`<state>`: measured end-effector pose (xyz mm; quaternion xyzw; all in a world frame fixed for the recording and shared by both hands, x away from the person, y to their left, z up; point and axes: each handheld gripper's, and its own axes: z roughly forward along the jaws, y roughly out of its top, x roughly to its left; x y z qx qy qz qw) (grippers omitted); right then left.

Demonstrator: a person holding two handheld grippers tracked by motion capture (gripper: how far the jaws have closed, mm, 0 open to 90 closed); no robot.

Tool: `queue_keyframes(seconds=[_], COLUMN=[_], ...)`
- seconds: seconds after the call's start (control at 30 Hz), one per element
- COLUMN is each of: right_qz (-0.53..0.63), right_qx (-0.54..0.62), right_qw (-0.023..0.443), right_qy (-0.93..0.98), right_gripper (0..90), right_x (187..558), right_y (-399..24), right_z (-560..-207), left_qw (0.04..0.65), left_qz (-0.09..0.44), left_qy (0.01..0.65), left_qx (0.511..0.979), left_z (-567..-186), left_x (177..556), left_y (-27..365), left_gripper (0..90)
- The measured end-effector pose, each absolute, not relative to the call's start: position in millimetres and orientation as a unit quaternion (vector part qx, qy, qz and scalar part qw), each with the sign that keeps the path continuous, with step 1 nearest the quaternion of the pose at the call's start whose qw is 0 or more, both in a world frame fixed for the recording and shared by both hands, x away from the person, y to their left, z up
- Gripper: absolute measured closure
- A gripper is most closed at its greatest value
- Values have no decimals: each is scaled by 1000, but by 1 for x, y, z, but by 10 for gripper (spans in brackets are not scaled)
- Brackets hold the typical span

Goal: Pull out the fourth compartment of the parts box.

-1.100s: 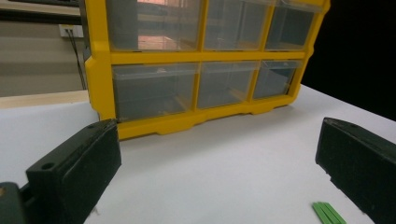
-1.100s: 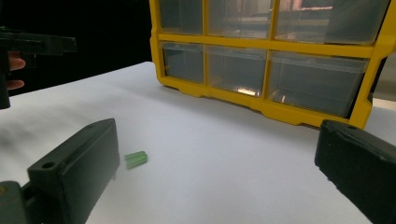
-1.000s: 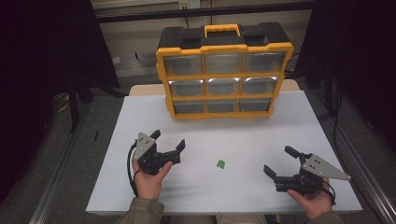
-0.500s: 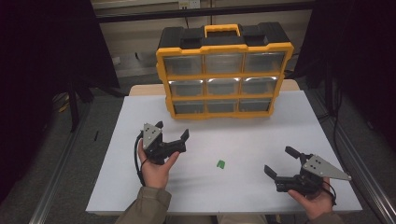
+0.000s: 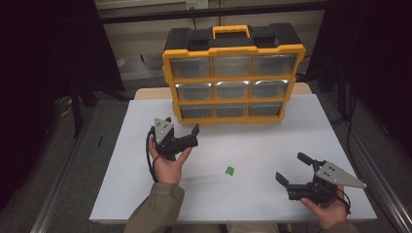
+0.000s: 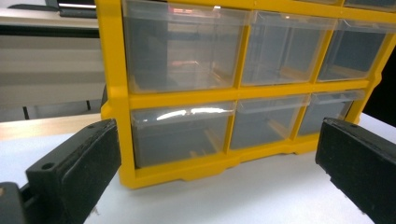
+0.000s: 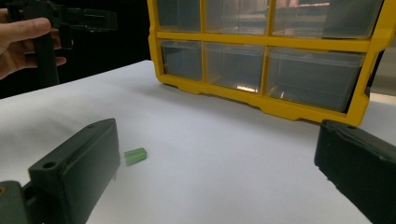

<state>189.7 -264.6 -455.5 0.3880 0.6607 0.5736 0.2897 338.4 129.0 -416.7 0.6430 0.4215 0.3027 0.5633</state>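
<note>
A yellow and black organizer case (image 5: 233,73) with clear drawers stands upright at the back of the white table (image 5: 272,141). A small green piece (image 5: 229,170) lies on the table in front of it. My left gripper (image 5: 182,128) is open and empty, close to the case's lower left corner, and the left gripper view faces the lower left drawers (image 6: 180,133) between the jaws. My right gripper (image 5: 290,166) rests open and empty at the front right. In the right gripper view the green piece (image 7: 135,155) lies just beside the left jaw.
The case (image 7: 261,42) takes up the table's back middle. Dark curtains hang on both sides. A metal rail (image 5: 374,179) runs along the table's right edge. The person's left hand with its gripper (image 7: 42,32) appears at the far left of the right gripper view.
My left gripper has moved away from the person and to the right, closer to the case's lower left corner. The right gripper and the green piece have stayed put.
</note>
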Motion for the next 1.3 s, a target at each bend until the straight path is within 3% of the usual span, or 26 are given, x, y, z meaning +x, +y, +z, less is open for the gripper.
queue_keyframes(seconds=[1.3], right_qz=[575], right_qx=[390], right_qw=[285], right_qy=[660], right_gripper=[6], right_x=[188], right_y=[-266], right_z=[-455], left_qw=[570], left_qz=[329], left_qy=[455], left_qx=[600], left_z=[-403], left_x=[384], left_y=[93], left_gripper=[1])
